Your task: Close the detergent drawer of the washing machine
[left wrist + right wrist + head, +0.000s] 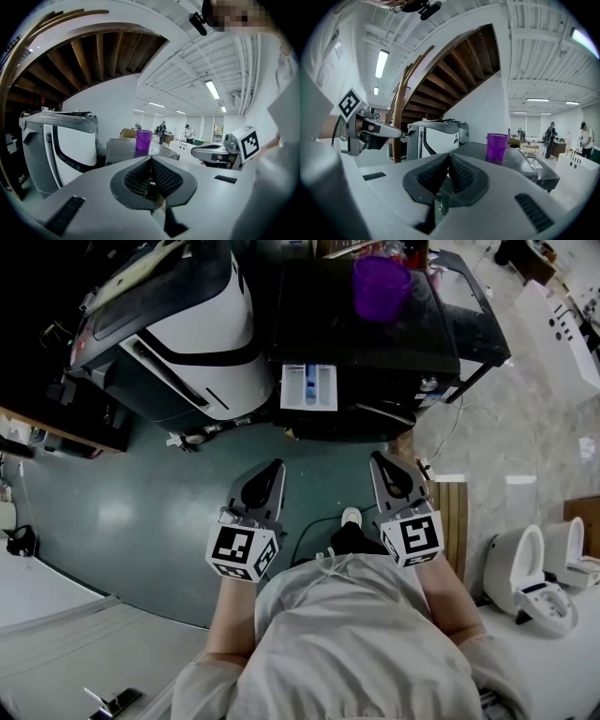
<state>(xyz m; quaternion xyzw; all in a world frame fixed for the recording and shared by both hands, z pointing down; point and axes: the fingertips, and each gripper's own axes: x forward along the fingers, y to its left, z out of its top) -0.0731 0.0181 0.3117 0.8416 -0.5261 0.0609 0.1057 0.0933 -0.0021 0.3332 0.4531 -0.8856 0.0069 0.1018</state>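
A dark washing machine (375, 343) stands ahead of me, and its white detergent drawer (308, 387) sticks out of its front, pulled open. My left gripper (270, 468) hangs shut over the green floor, well short of the drawer and a little to its left. To the right of it my right gripper (379, 459) is also shut and holds nothing, below the machine's front. In the left gripper view the left gripper (151, 158) points level at the machine (124, 151). From the right gripper view the right gripper (448, 155) faces the machine's top (511, 161).
A purple bucket (380, 285) stands on the machine's top. A white and black appliance (183, 334) sits to the left of it. Wooden slats (452, 521) and white toilets (530, 568) lie to my right. Two people (187, 133) stand far across the hall.
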